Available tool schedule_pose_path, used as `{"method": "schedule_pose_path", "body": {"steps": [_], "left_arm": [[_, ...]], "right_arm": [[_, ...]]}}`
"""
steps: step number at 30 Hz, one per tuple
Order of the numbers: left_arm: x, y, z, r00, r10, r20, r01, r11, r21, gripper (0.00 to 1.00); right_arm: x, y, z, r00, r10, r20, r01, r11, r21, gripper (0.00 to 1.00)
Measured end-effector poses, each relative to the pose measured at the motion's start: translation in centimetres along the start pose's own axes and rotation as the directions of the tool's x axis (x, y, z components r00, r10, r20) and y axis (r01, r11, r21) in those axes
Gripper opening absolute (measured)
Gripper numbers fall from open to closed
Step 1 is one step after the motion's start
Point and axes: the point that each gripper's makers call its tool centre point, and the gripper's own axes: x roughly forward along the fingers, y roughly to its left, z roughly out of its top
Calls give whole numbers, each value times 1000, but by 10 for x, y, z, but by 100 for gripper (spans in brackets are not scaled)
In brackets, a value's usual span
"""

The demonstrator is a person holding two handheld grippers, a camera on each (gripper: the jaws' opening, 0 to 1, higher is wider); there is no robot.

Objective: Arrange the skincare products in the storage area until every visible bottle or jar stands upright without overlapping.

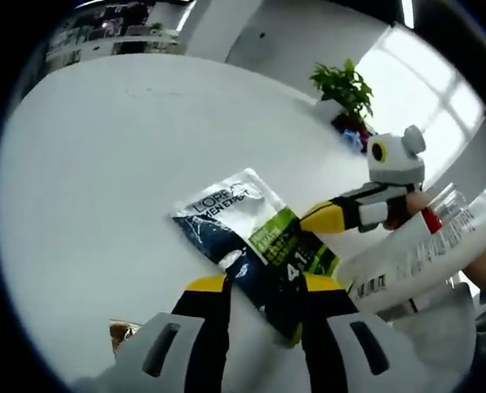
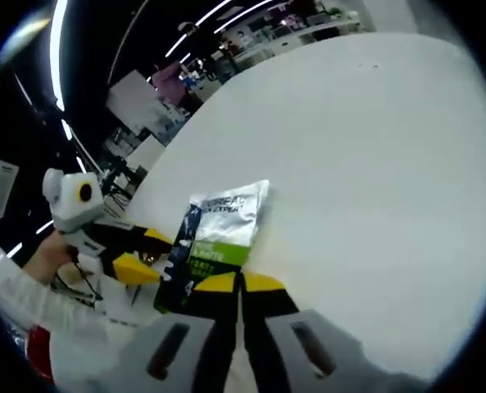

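A: Two grippers, one sachet. The left gripper [image 1: 263, 286] has its jaws parted wide around the near end of the L'Oréal sachet [image 1: 255, 241], which lies flat on the white table [image 1: 103, 164]. The right gripper [image 2: 238, 282] looks nearly closed with its tips on the sachet [image 2: 214, 237]; I can't tell whether it grips.

B: And progress?

A: Early, I'd judge. At three o'clock in the left gripper view a white tube [image 1: 415, 254] lies on its side; nothing stands upright yet
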Motion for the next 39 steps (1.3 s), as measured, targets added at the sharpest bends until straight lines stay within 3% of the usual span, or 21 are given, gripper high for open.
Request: {"method": "schedule_pose_path", "body": {"steps": [8,10,14,16,20,25,28,30,31,34,37,39], "left_arm": [[0,2,4,998,-23,57,27,997,-75,30],[0,-3,8,996,-45,81,56,988,-146,33],[0,-3,7,996,-52,76,61,990,-124,34],[-2,-1,10,992,-60,107,79,980,-184,32],[-9,4,23,974,-74,216,132,953,-273,23],[-9,4,36,946,-78,314,194,913,-358,22],[-9,4,46,924,-97,371,261,867,-423,19],[-12,-3,55,899,-135,417,340,816,-468,15],[-12,-7,56,894,-144,425,352,812,-466,14],[-9,-20,55,897,-143,418,332,843,-423,20],[-7,-22,60,887,-162,433,367,816,-446,21],[-5,-24,61,883,-160,442,370,817,-443,22]], "right_arm": [[2,-1,-2,1000,9,7,-9,1000,12,1],[2,-1,-2,1000,7,7,-7,1000,2,1],[2,-1,-3,1000,10,17,-10,1000,12,1],[2,-1,-3,1000,15,26,-16,999,28,1],[2,-1,-3,999,18,33,-19,999,36,1],[3,0,-3,999,19,30,-21,999,36,1],[2,0,-3,999,20,32,-22,999,41,1],[2,0,-3,999,21,33,-22,999,43,1],[2,0,-3,999,21,33,-22,999,44,1],[2,0,-3,999,21,32,-22,999,44,1],[2,0,-3,999,21,32,-22,999,45,1],[2,0,-3,999,21,33,-22,999,45,1]]}}
